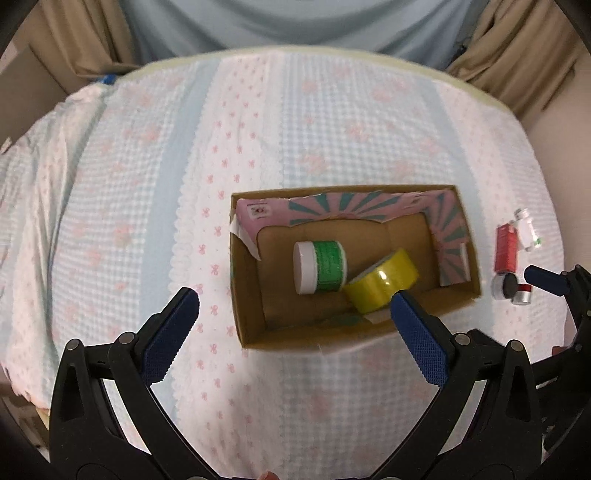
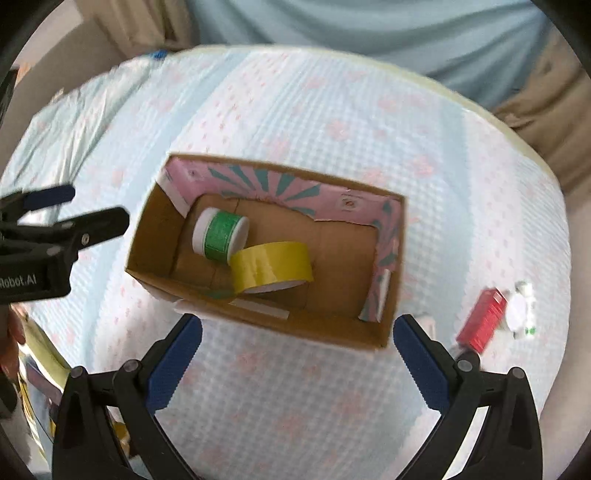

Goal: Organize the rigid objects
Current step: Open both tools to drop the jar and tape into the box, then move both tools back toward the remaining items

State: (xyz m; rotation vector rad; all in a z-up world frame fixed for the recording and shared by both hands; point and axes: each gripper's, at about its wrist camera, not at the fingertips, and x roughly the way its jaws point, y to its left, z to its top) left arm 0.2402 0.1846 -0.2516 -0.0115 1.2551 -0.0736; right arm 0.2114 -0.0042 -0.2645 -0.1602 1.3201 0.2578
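An open cardboard box [image 1: 245, 291] with pink and teal lining stands on the cloth. Inside lie a white jar with a green label [image 1: 319, 267] and a yellow tape roll [image 1: 382, 284] leaning against it. My left gripper [image 1: 295, 298] hovers open above the box's near side, holding nothing. In the right wrist view the same box [image 2: 155, 236], jar [image 2: 219, 236] and tape roll [image 2: 273, 264] show. My right gripper [image 2: 298, 321] is open and empty above the box's near wall. A red carton [image 2: 484, 319] and a white bottle [image 2: 521, 310] lie on the cloth right of the box.
A light blue and pink checked cloth [image 1: 147, 184] covers the rounded table. Beside the red carton [image 1: 506, 251] and white bottle [image 1: 526, 232] sit a small black-lidded tin [image 1: 506, 286] and a small red and silver cylinder [image 1: 522, 293]. A person in a light blue top [image 1: 295, 26] is beyond the far edge.
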